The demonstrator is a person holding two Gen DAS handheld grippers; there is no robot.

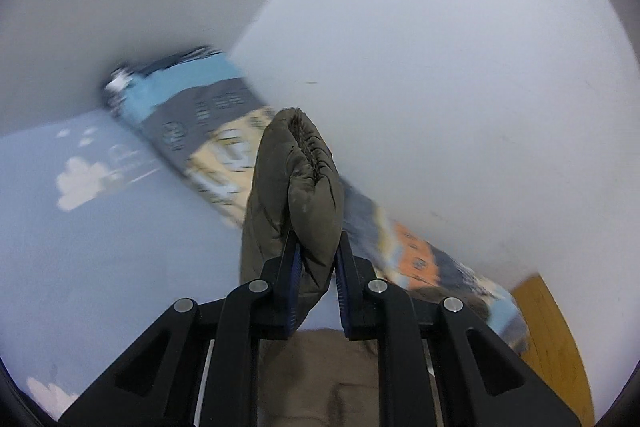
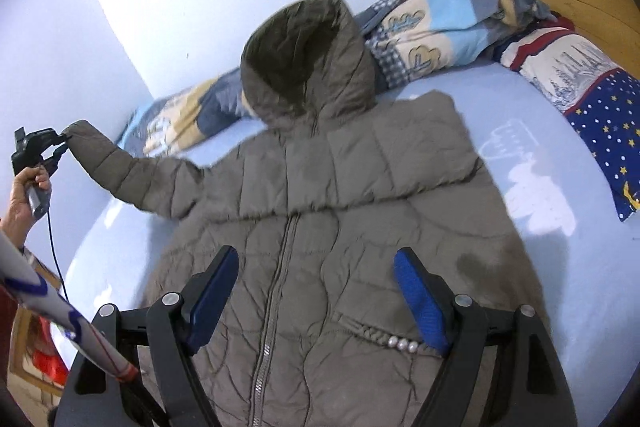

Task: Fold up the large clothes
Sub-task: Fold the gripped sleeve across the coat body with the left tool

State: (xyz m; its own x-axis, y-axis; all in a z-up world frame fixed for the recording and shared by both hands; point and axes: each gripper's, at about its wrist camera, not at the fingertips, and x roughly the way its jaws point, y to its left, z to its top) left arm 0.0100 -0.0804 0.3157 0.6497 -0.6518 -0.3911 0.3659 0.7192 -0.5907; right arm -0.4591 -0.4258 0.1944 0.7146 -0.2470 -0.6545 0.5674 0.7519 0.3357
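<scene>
Sleeve cuff (image 1: 298, 183) pinched between left jaws; right jaws empty.

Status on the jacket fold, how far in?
Early. Done: jacket lies zipped, front up on the bed. In hand: left gripper is shut on the sleeve cuff, lifted. Right gripper hangs open above the hem. Left: both sleeves, hood, body folds.
</scene>
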